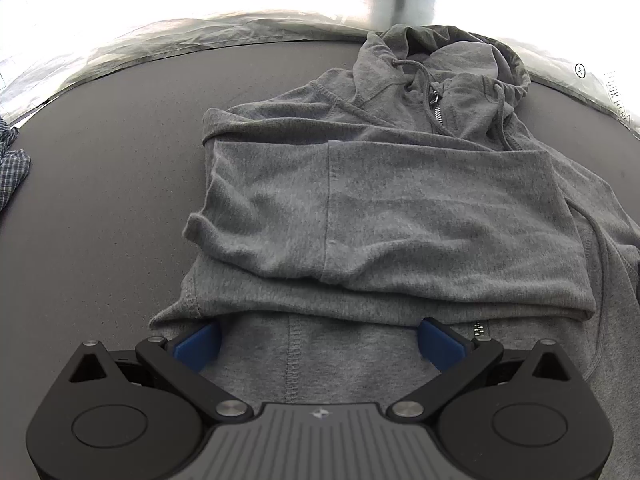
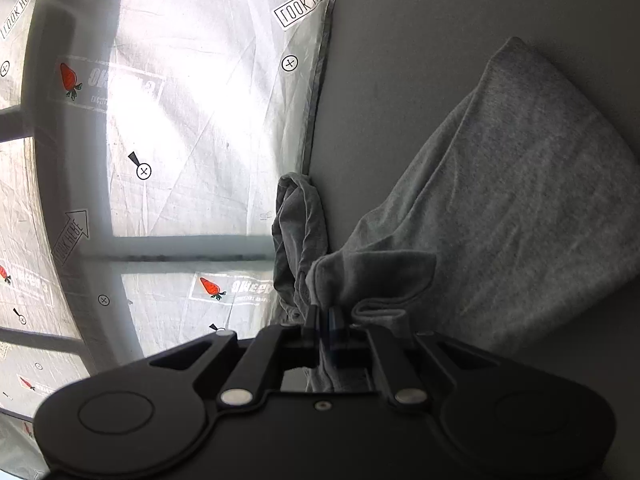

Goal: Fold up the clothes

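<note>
- Blue pads [image 1: 199,345] of the left gripper [image 1: 320,340] stand wide apart over the grey hoodie [image 1: 380,200], gripping nothing.
- Hoodie lies partly folded on the dark table [image 1: 100,200].
- Right gripper [image 2: 325,320] is pinched tight on a hoodie fold.

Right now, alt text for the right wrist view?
The right claw is shut on a bunched fold of the grey hoodie, lifting it off the grey table. Printed plastic sheeting fills the left side.
</note>
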### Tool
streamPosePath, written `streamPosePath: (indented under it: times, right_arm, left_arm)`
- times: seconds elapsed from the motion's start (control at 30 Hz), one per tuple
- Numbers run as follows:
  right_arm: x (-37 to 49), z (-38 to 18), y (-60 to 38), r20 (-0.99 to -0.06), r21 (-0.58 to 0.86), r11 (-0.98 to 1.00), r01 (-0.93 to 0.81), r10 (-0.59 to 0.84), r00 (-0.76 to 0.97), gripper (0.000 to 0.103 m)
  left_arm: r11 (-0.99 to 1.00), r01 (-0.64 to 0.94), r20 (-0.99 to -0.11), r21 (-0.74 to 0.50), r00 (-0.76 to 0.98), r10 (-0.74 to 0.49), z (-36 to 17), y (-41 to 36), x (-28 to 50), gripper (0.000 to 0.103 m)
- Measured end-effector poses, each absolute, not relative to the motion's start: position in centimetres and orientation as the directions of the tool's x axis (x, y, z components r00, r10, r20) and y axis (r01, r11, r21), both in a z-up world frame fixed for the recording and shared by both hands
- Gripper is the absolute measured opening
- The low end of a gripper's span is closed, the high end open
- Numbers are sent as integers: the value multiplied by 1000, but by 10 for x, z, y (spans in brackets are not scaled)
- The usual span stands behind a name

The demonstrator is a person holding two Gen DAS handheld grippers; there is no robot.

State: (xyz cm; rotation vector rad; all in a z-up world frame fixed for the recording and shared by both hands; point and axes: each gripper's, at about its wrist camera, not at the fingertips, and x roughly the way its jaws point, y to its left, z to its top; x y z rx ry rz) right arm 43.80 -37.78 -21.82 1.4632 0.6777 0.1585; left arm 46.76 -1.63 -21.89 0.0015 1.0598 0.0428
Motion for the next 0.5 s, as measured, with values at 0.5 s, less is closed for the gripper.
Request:
streamPosePath:
  times: [0.5]
  right_arm:
    - [503, -234, -281, -180, 931, -98, 353, 717, 673, 5]
  left_arm:
    - [991, 87, -780, -103, 611, -135, -166, -11, 455, 103]
